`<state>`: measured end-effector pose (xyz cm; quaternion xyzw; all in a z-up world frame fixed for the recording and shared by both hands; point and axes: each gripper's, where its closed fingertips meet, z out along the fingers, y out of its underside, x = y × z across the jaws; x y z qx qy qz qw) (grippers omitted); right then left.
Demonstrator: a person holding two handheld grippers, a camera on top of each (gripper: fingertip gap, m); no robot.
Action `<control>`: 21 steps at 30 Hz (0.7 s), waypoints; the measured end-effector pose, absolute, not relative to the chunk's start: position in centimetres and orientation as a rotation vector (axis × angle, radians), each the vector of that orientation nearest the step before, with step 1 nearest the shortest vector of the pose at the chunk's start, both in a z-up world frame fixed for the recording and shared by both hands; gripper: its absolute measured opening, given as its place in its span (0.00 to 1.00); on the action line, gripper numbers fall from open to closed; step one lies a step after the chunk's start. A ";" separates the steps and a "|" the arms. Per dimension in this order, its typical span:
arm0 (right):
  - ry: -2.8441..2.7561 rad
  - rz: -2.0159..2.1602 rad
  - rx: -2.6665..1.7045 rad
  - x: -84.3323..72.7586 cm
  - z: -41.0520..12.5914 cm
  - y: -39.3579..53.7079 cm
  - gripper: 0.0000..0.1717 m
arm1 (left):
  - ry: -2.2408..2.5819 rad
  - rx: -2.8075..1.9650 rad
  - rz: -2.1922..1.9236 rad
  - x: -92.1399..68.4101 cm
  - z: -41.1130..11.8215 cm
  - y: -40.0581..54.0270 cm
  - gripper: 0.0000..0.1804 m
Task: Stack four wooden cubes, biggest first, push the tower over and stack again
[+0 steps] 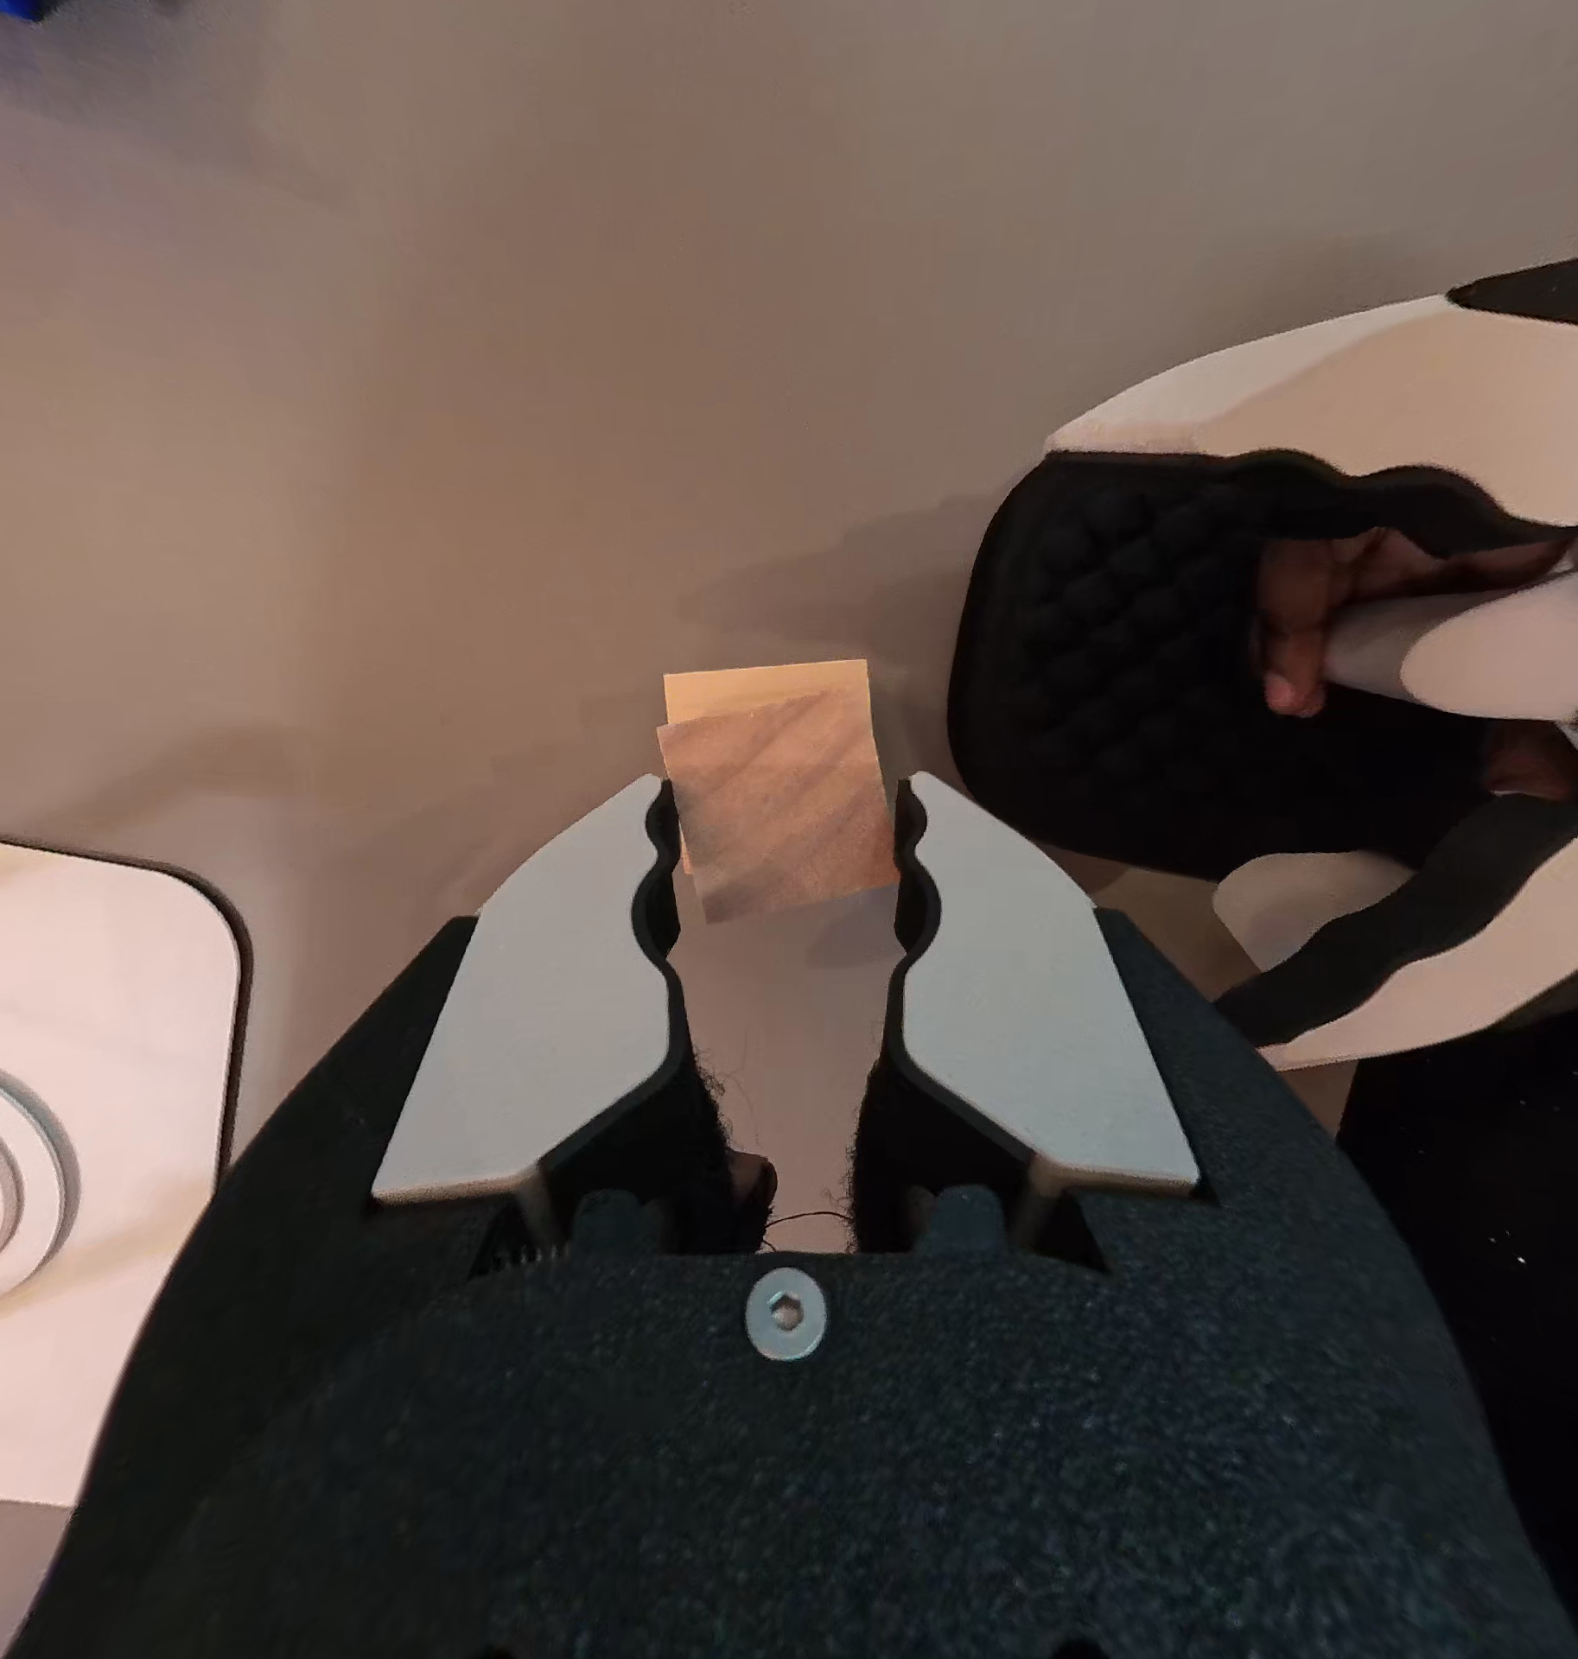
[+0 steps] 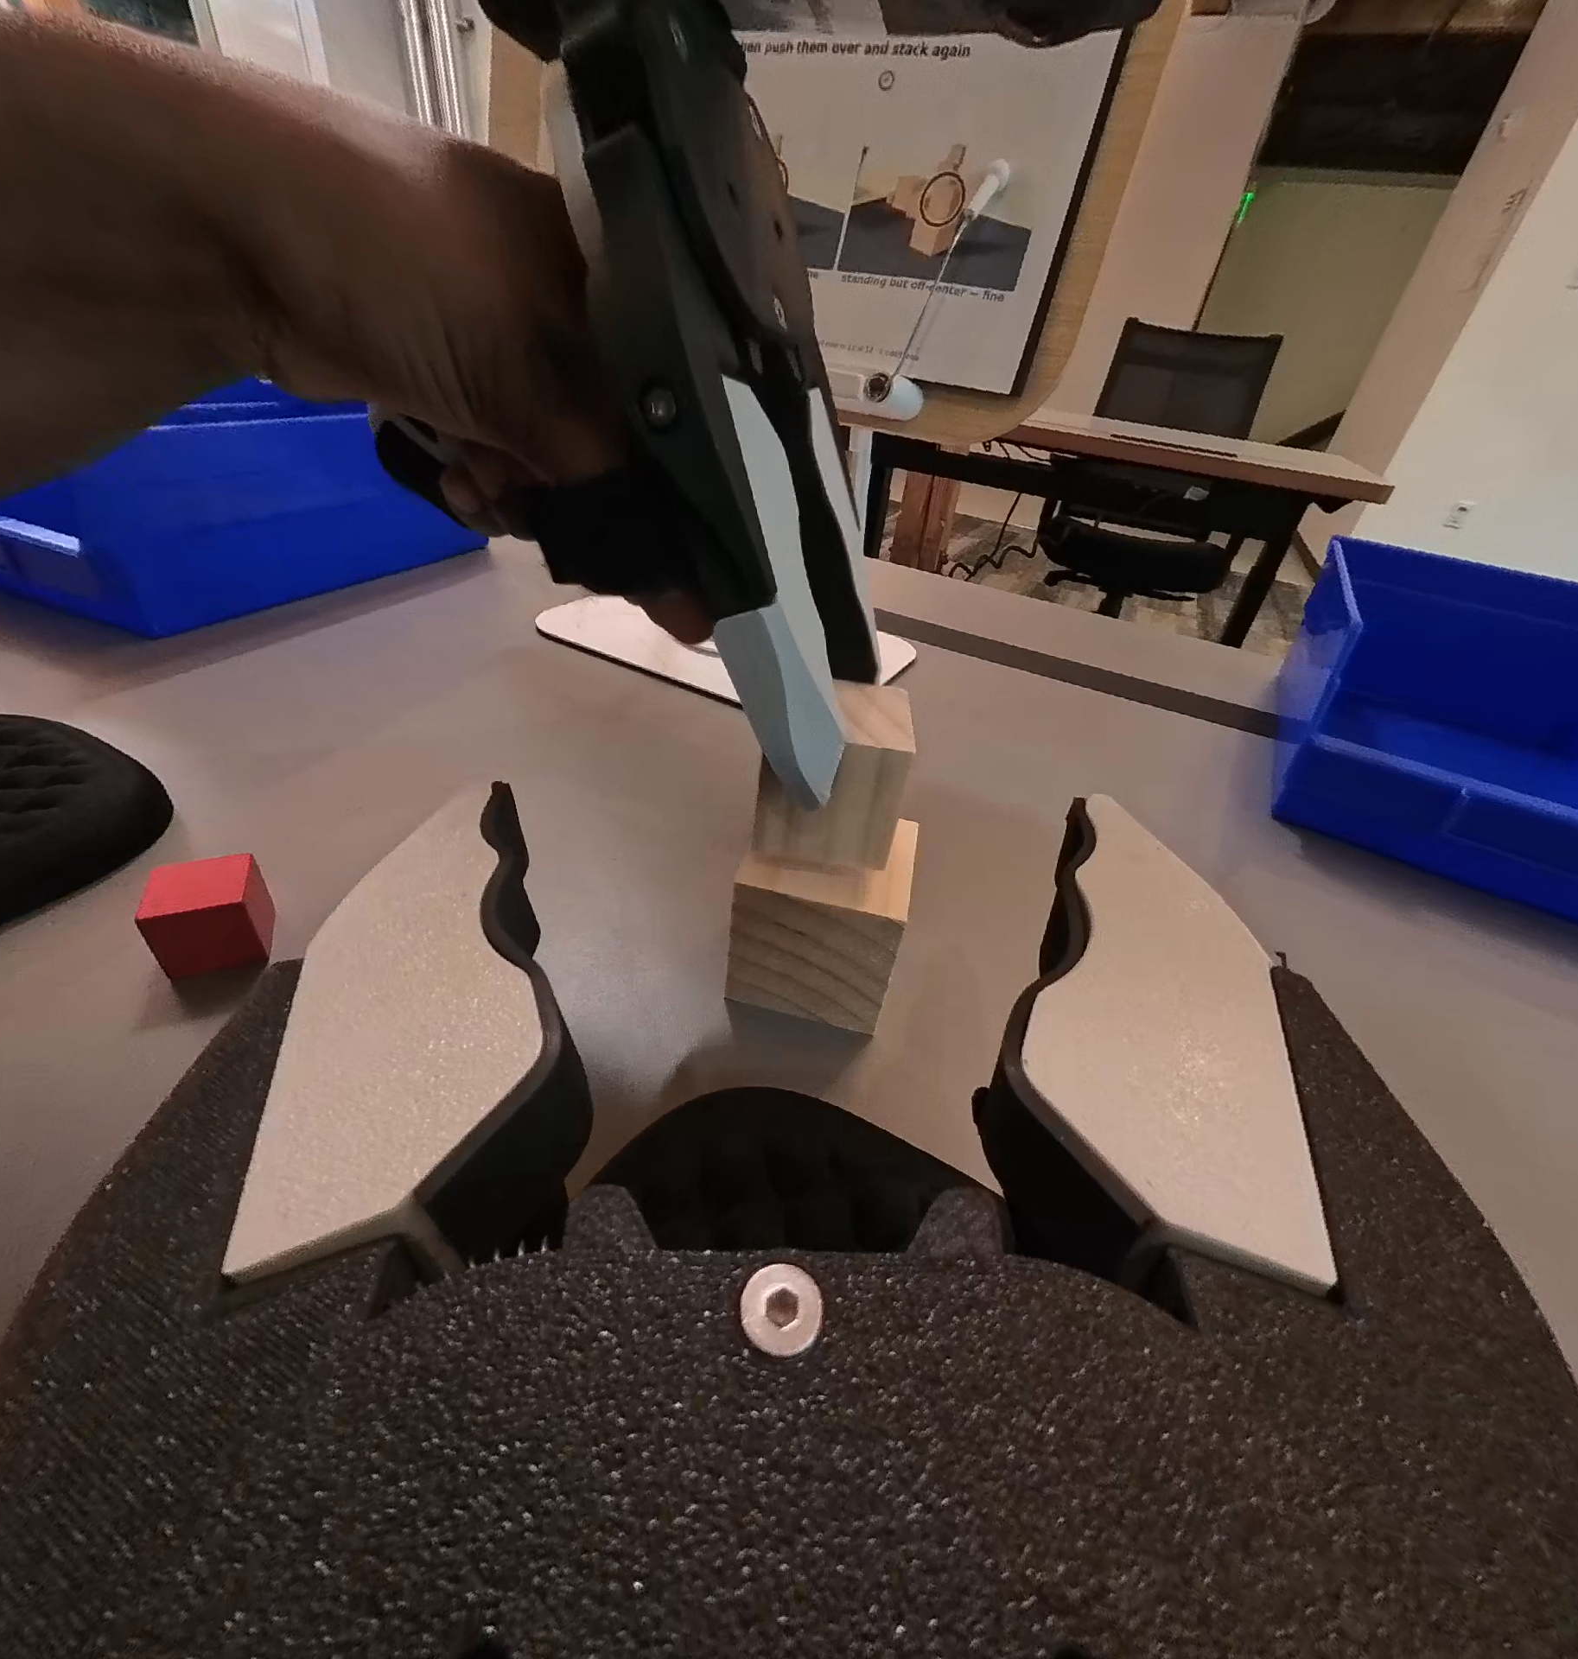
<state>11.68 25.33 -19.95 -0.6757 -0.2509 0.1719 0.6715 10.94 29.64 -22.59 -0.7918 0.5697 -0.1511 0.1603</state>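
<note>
Left gripper (image 2: pixel 844 718) pinching upper wooden cube (image 2: pixel 857 790), pads pressed on its two sides, cube resting skewed on lower wooden cube (image 2: pixel 812 952) at frame centre. Right gripper (image 2: pixel 790 853) spread wide, bare, stack between its fingers, clear of both. Bare worktop (image 2: pixel 408 745) around stack. Count: two wooden cubes, one red cube (image 2: pixel 206 911) lower left, two blue bins (image 2: pixel 211 512) at left and right edges, black pad (image 2: pixel 40 799) far left.

Grey table (image 2: pixel 229 718); wooden desk (image 2: pixel 1216 458), black chair (image 2: pixel 1189 377); pale walls (image 2: pixel 1531 296).
</note>
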 end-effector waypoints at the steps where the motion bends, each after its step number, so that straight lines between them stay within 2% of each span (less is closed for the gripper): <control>1: -0.564 0.388 -1.522 11.7 -19.9 25.3 0.65 | 1.634 -2.259 -0.429 10.9 -22.7 29.7 0.26; 21: -0.561 0.395 -1.518 11.7 -19.9 25.3 0.63 | 1.731 -2.182 -0.492 11.4 -23.2 29.6 0.26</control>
